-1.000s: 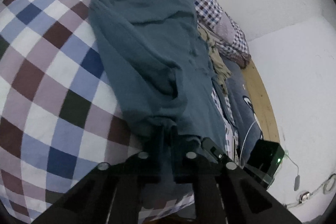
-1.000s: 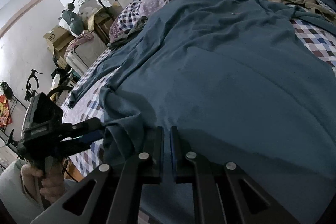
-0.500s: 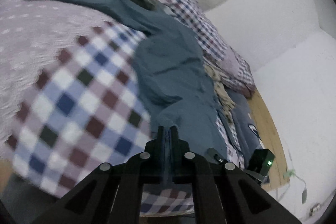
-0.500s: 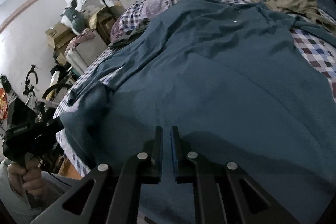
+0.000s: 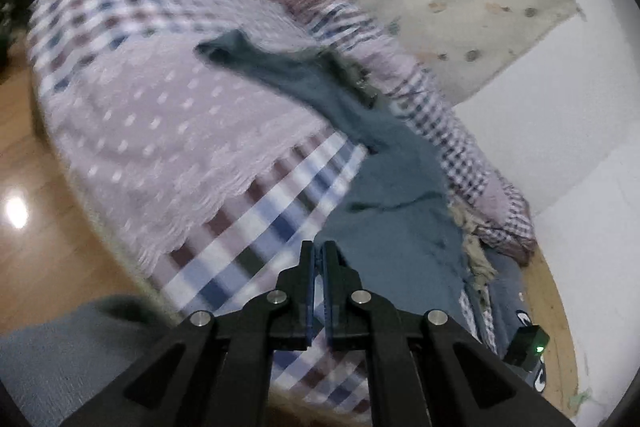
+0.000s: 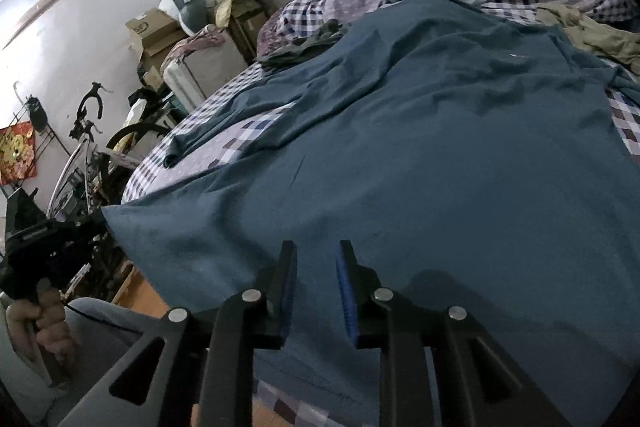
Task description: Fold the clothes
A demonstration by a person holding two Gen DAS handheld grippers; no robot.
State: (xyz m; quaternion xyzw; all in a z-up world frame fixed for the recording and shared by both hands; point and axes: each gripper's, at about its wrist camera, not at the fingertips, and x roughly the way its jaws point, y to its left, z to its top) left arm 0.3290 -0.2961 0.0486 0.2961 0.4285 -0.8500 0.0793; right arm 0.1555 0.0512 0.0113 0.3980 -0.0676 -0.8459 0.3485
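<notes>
At the near edge of the bed point(image 5: 168, 131), the left gripper point(image 5: 319, 259) is pinching the corner of the blue garment point(image 6: 420, 155), jaws narrow. The right gripper point(image 6: 316, 267) is hovering over the hem, jaws parted and empty. The garment is lying spread across the bed, sleeve trailing toward the far corner; no fold is showing yet, so judging the task barely begun.

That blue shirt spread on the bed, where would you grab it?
Probably the long sleeve lying loose across the checked bedcover, taken near its cuff from the shirt's left edge. It lies apart from the blue shirt, so it lifts without dragging the body.
</notes>
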